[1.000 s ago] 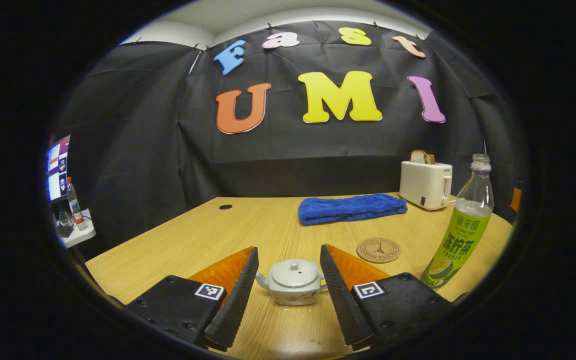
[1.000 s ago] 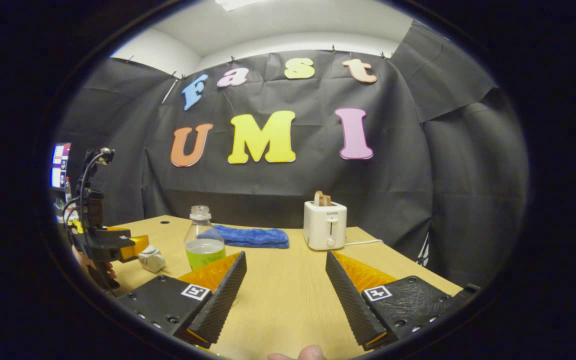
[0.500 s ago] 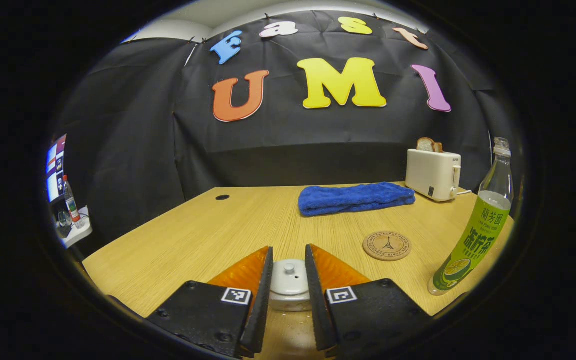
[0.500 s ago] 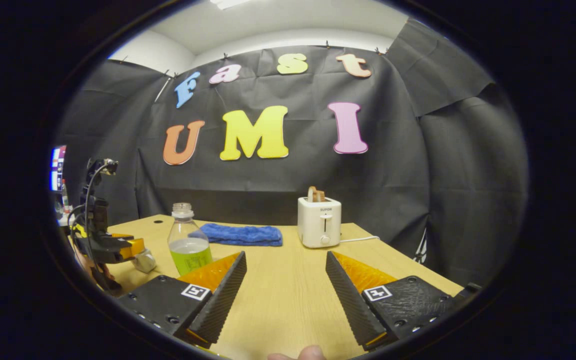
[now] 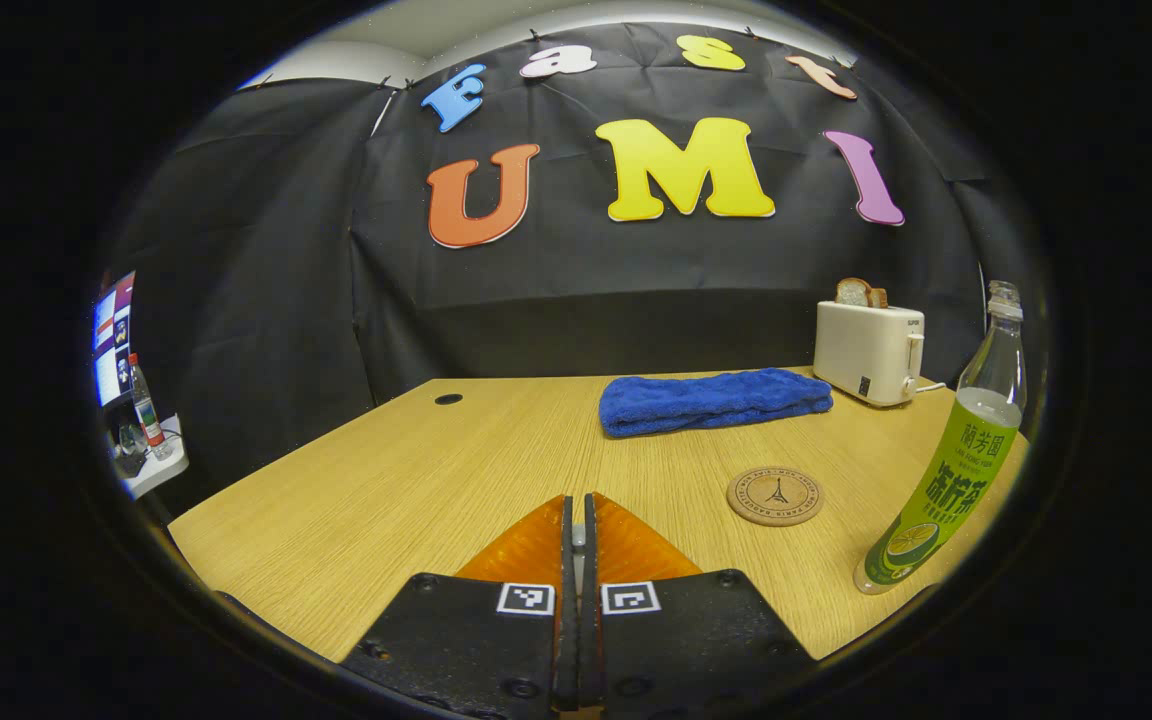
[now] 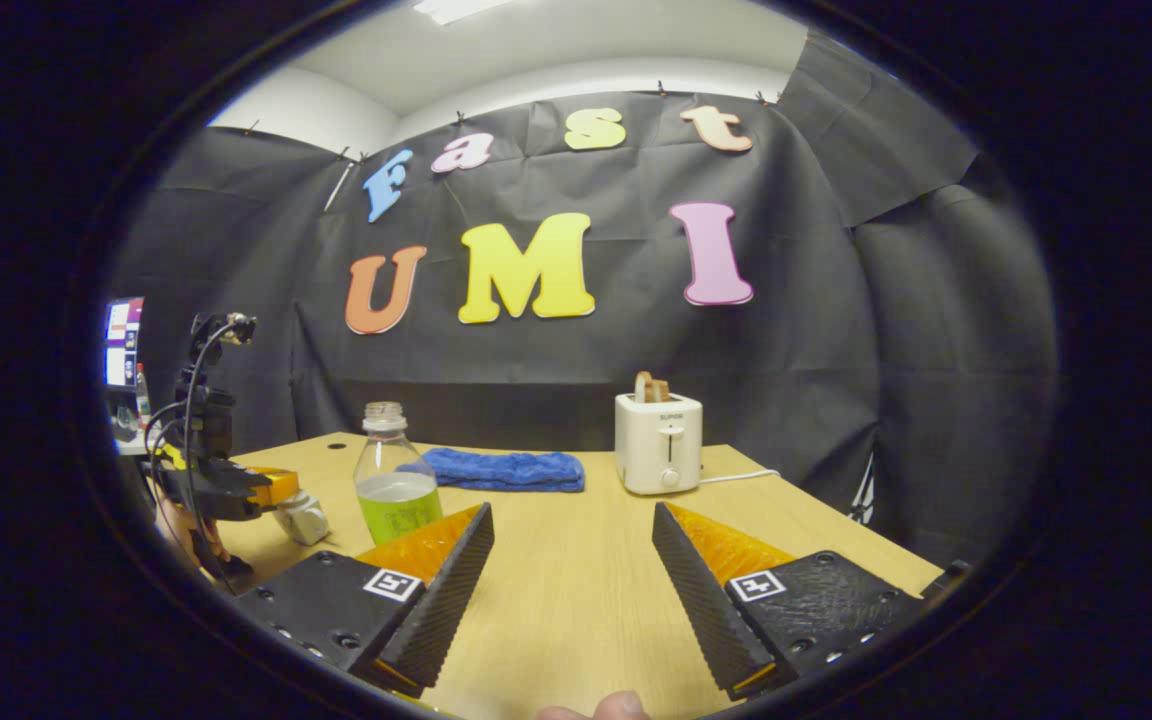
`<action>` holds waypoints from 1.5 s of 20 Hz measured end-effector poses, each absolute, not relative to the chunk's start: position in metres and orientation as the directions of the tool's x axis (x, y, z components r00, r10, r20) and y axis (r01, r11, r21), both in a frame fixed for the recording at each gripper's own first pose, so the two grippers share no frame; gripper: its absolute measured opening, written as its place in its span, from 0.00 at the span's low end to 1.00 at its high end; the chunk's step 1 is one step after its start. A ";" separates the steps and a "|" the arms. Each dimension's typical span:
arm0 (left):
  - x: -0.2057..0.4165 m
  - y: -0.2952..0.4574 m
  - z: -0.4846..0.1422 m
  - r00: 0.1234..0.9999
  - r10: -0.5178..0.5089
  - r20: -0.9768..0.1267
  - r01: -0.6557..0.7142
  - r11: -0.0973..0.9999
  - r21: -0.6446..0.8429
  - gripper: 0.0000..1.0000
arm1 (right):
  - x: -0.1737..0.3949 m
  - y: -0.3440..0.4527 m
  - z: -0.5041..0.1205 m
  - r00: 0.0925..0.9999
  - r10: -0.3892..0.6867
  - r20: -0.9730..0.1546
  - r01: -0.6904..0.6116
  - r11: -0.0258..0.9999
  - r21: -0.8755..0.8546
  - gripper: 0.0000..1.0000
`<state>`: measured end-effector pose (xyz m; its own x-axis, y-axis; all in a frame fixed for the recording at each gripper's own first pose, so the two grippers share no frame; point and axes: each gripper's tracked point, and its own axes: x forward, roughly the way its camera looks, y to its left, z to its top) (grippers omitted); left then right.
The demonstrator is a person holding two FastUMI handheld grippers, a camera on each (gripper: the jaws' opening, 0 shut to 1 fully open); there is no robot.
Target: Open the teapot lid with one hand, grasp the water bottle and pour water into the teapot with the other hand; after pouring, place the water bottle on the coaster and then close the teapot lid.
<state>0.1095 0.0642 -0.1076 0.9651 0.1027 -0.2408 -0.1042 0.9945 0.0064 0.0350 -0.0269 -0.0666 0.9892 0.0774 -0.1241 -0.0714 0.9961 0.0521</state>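
In the left gripper view my left gripper (image 5: 577, 502) has its fingers pressed almost together, with a pale sliver of the teapot lid (image 5: 577, 533) pinched between them; the pot's body is hidden behind them. The right gripper view shows that gripper (image 6: 274, 488) from the side, at the top of the small white teapot (image 6: 304, 520). The uncapped green-label water bottle (image 5: 954, 470) (image 6: 398, 490) stands upright at the right. A round cork coaster (image 5: 775, 496) lies between teapot and bottle. My right gripper (image 6: 571, 522) is open over bare table, right of the bottle.
A folded blue towel (image 5: 714, 400) and a white toaster (image 5: 866, 340) with bread stand at the back of the wooden table (image 5: 406, 470). A monitor (image 5: 111, 335) sits off the table's left. A fingertip (image 6: 618, 708) shows at the bottom of the right gripper view.
My left gripper's fingers went from wide open on either side of the teapot to closed together over its lid. The right gripper shifted only slightly and stayed open.
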 end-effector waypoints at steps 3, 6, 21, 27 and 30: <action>0.105 0.067 -0.089 0.977 0.094 -0.192 -0.097 0.995 -0.007 0.03 | 0.030 -0.005 -0.070 0.982 0.147 -0.122 -0.141 0.988 0.056 0.96; 0.096 0.065 -0.073 0.983 0.075 -0.166 -0.077 0.997 -0.006 0.03 | 0.025 0.021 -0.080 0.968 0.209 -0.140 -0.205 0.978 0.046 0.96; 0.045 0.098 -0.064 0.989 0.078 -0.125 -0.083 0.996 -0.032 0.03 | 0.068 0.090 -0.139 0.930 0.211 -0.301 -0.203 0.978 0.056 0.96; 0.041 0.114 -0.071 0.987 0.089 -0.134 -0.097 0.994 -0.055 0.03 | 0.074 0.094 -0.132 0.941 0.175 -0.290 -0.180 0.984 0.008 0.80; 0.040 0.116 -0.069 0.989 0.083 -0.119 -0.090 0.994 -0.057 0.03 | 0.076 0.102 -0.129 0.930 0.191 -0.314 -0.223 0.972 -0.069 0.75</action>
